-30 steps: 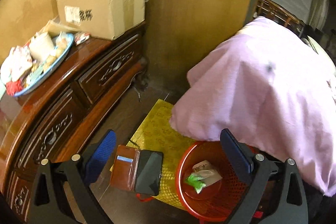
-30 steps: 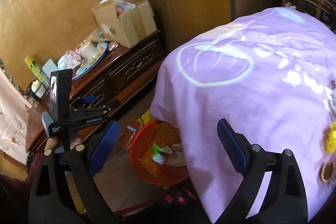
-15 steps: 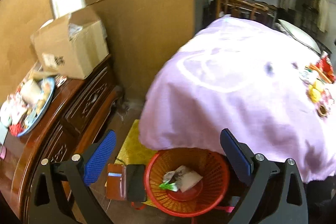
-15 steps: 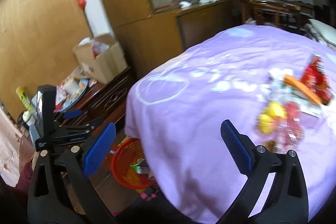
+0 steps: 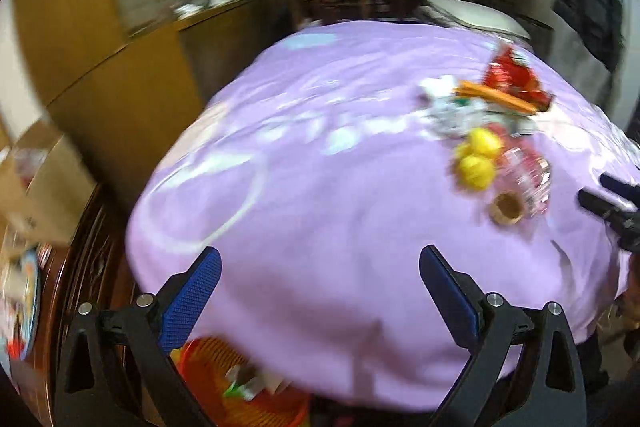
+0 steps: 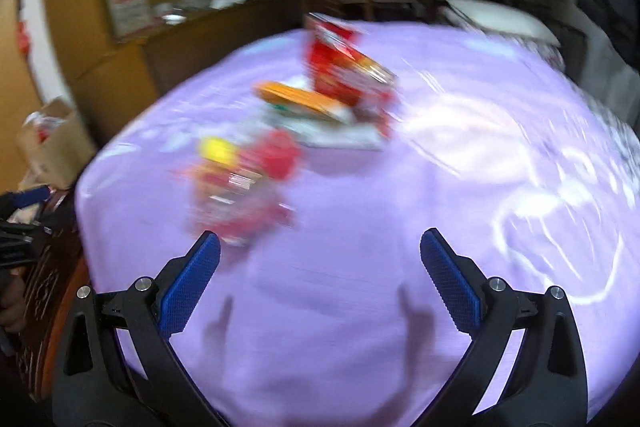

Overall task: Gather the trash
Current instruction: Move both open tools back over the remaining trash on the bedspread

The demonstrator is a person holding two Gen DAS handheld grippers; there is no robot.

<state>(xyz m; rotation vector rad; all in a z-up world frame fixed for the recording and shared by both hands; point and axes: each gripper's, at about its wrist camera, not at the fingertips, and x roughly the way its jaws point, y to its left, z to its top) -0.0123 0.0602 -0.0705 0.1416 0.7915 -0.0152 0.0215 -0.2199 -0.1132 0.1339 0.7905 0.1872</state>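
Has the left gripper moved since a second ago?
Yes. The left gripper has swung up and right: the red basket has slid to the frame's bottom edge, and the purple tablecloth fills the view.

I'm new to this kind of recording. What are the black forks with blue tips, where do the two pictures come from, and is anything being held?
Each fork is a hand-held gripper; a camera on it looks along its fingers. One picture shows the left gripper, the other the right gripper. Both are open and hold nothing. Ahead is a table under a purple cloth with a blurred pile of wrappers and yellow balls. An orange basket with some trash stands on the floor below.
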